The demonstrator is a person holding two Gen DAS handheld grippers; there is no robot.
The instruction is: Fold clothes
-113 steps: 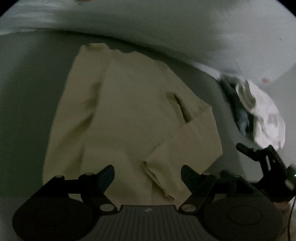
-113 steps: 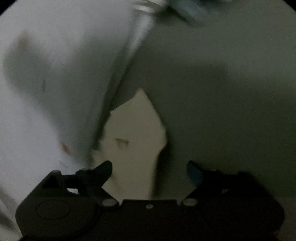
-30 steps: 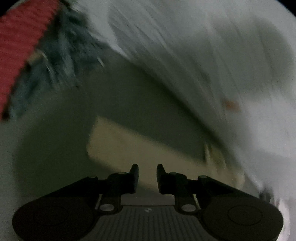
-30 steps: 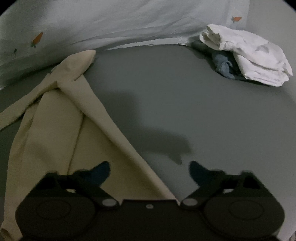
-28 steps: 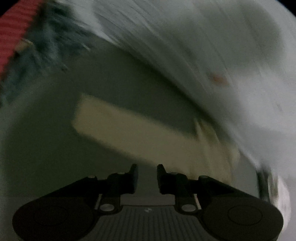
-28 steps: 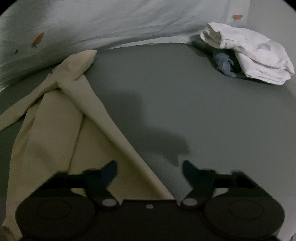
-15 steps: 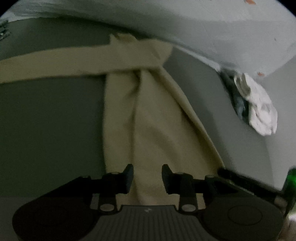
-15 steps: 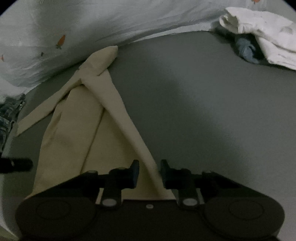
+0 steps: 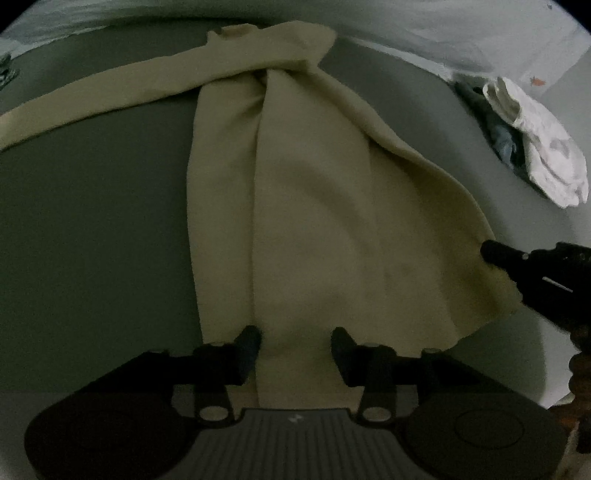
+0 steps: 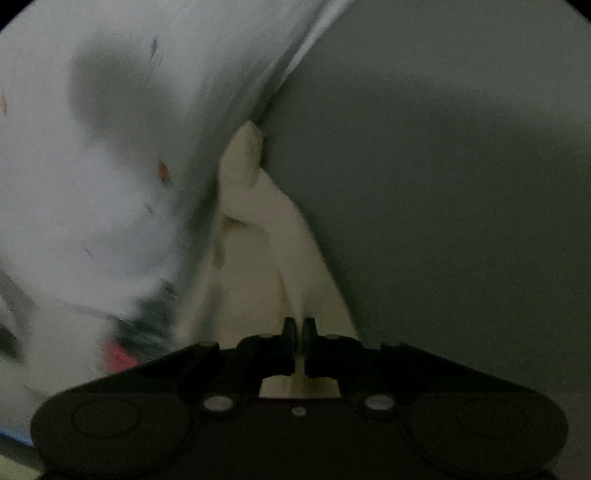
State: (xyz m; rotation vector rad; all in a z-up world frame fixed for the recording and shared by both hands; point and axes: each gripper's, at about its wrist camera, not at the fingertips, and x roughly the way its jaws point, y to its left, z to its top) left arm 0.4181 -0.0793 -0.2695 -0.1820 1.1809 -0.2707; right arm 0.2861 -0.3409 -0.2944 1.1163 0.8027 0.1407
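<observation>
garment: beige long-sleeve top point(image 9: 317, 221) lies on the grey surface point(image 9: 92, 221), body folded lengthwise into a narrow strip running away from the left camera
sleeve: one long sleeve point(image 9: 110, 96) stretches flat across the surface to the left, from the far end of the top
far end: bunched, knot-like fold point(image 9: 273, 66) close to the pale sheet point(image 9: 424, 29)
right edge: lifted and drawn toward the right, corner meets the right gripper point(image 9: 495, 253)
right gripper: clenched on the top's edge; in the right wrist view fabric point(image 10: 258, 240) passes between the nearly touching fingers point(image 10: 290, 332), view is blurred
left gripper: point(image 9: 295, 341) released, jaws apart, fingers low over the near end of the top, a fold edge runs between them; contact with the cloth cannot be told
pile: white crumpled cloth point(image 9: 535, 147) on top of a bluish item point(image 9: 498, 136), far right of the surface, well apart from the top
sheet: pale, small orange prints point(image 9: 536, 80), borders the surface at the far side
red item: blurred red patch point(image 10: 118, 356) at lower left of the right wrist view, cannot identify
</observation>
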